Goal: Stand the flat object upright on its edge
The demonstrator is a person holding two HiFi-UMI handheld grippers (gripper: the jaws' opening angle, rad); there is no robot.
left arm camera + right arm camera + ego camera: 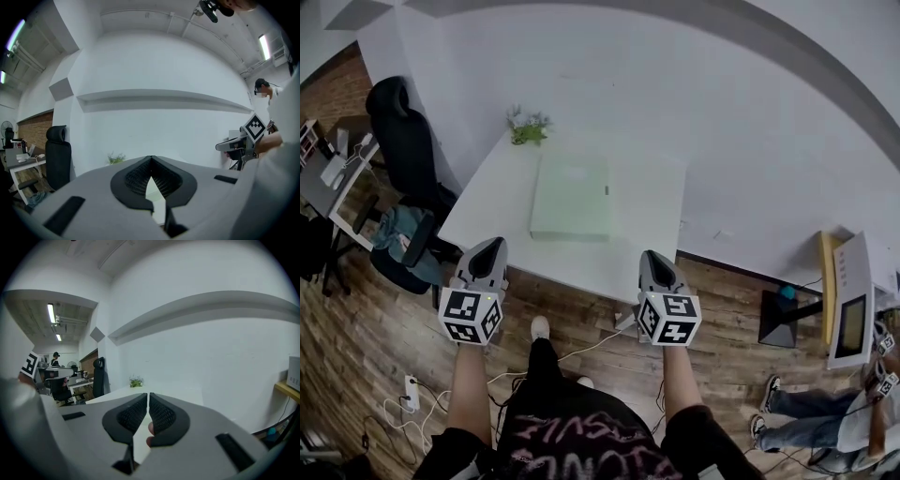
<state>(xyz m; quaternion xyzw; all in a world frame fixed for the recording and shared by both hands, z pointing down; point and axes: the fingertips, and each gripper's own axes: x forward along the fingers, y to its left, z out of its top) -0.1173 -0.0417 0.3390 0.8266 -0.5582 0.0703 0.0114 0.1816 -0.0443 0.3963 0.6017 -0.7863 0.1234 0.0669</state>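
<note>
Held the left hand-held gripper [487,246] and the right hand-held gripper [652,255] side by side just short of the near edge of the white table [661,202], each with jaws pressed together and nothing between them. Left the pale green flat object [572,195] lying flat near the middle of the table, well apart from both and not yet touched. Judged it likely to slide away toward the small plant [528,127] at the far edge if nudged by closed jaws, for want of any lip to catch. Judged it likely also to slip from a pinch on so low a rim, or to topple back once raised, given a narrow edge and no support against either face.
</note>
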